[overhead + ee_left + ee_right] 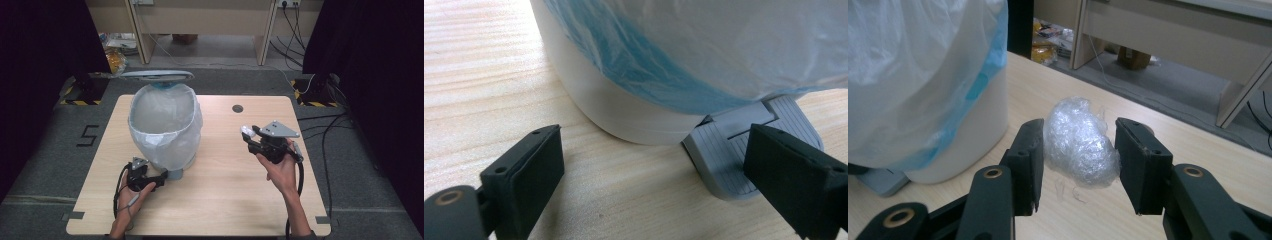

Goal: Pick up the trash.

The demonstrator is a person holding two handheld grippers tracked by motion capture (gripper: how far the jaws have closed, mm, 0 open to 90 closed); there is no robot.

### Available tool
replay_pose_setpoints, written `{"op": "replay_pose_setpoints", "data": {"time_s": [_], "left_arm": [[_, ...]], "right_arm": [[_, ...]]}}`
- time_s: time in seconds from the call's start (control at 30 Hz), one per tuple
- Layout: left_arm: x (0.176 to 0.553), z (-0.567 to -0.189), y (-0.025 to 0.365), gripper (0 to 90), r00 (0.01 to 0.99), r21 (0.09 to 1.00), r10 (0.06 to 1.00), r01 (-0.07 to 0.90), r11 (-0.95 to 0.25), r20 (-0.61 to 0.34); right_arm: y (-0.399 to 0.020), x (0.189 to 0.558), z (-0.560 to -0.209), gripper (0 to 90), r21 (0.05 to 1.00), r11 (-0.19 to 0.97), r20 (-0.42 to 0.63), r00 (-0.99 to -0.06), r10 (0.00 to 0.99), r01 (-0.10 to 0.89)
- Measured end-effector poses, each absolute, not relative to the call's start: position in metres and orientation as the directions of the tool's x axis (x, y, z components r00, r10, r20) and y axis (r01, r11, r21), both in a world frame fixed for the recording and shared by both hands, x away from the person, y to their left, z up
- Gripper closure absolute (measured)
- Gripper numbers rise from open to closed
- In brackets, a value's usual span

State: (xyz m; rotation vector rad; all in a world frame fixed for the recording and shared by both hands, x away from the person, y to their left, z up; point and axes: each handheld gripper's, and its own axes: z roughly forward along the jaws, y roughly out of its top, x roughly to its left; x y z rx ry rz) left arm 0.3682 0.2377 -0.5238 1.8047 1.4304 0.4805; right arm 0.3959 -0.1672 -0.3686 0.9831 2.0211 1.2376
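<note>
right tongs (1078, 165) pinch plastic wad (1079, 142) (table open beneath) | left tongs (649, 170) spread, one pad on bin pedal (734, 150)

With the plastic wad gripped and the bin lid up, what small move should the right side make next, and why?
Probably carry the right hand-held gripper leftward over the pedal bin. Its jaws pinch a crumpled clear plastic wad above the table, to the right of the bin. The lid stands open, and the left hand-held gripper sits at the grey pedal, so the bag-lined opening is ready.
</note>
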Motion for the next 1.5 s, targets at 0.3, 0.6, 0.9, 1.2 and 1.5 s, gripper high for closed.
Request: {"op": "replay_pose_setpoints", "data": {"time_s": [0.3, 0.6, 0.9, 1.2, 1.5], "left_arm": [[0.368, -0.524, 0.237, 8.5, 0.295, 0.758, 0.940, 0.649, -0.068, -0.168], [0.368, -0.524, 0.237, 8.5, 0.296, 0.758, 0.940, 0.648, -0.068, -0.169], [0.368, -0.524, 0.237, 8.5, 0.297, 0.758, 0.940, 0.648, -0.069, -0.169], [0.368, -0.524, 0.238, 8.5, 0.297, 0.758, 0.940, 0.649, -0.069, -0.169], [0.368, -0.524, 0.238, 8.5, 0.298, 0.758, 0.940, 0.649, -0.069, -0.169]], "right_arm": [[-0.152, 0.401, -0.341, 55.5, 0.921, 0.304, -0.109, -0.588, 0.801, 0.244], [-0.141, 0.405, -0.323, 55.5, 0.932, 0.294, -0.114, -0.601, 0.791, 0.211], [-0.119, 0.411, -0.306, 55.5, 0.940, 0.295, -0.124, -0.631, 0.766, 0.174], [-0.091, 0.419, -0.293, 55.5, 0.946, 0.289, -0.119, -0.666, 0.736, 0.150], [-0.067, 0.423, -0.283, 55.5, 0.948, 0.293, -0.127, -0.693, 0.709, 0.127]]}}
